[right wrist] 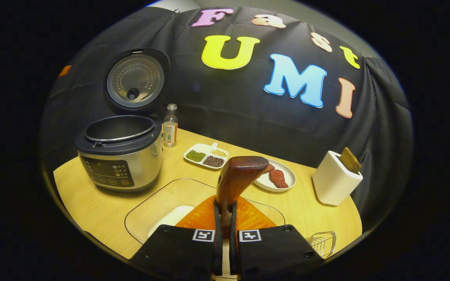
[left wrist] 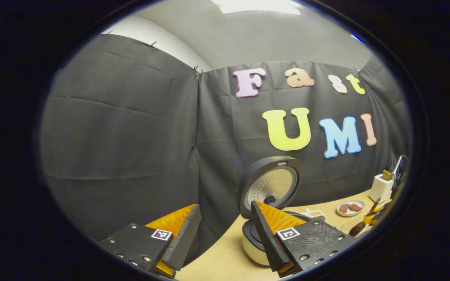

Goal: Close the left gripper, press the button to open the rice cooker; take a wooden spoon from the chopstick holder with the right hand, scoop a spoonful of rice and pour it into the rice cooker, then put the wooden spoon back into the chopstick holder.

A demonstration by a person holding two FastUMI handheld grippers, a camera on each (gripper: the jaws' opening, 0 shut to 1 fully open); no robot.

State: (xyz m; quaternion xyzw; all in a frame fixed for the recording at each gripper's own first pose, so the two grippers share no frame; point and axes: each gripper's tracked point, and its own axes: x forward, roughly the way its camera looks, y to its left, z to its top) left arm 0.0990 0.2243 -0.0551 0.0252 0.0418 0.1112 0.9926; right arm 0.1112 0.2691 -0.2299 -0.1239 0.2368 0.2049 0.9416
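In the right gripper view my right gripper (right wrist: 225,212) is shut on the handle of a dark wooden spoon (right wrist: 240,173), whose bowl rises above a clear glass tray (right wrist: 147,208) with white rice (right wrist: 170,219) in it. I cannot tell whether the spoon carries rice. The rice cooker (right wrist: 120,156) stands at the left with its lid (right wrist: 135,80) up and its inner pot bare. The white chopstick holder (right wrist: 336,179) is at the right. In the left gripper view my left gripper (left wrist: 225,234) is open, held above and beside the open rice cooker (left wrist: 270,187), with nothing between its fingers.
A small bottle (right wrist: 170,130) stands right of the cooker. A divided dish of beans (right wrist: 206,155) and a plate of meat (right wrist: 277,177) lie behind the tray. A wire rack (right wrist: 322,242) sits at the table's front right edge. The chopstick holder (left wrist: 381,187) is far right.
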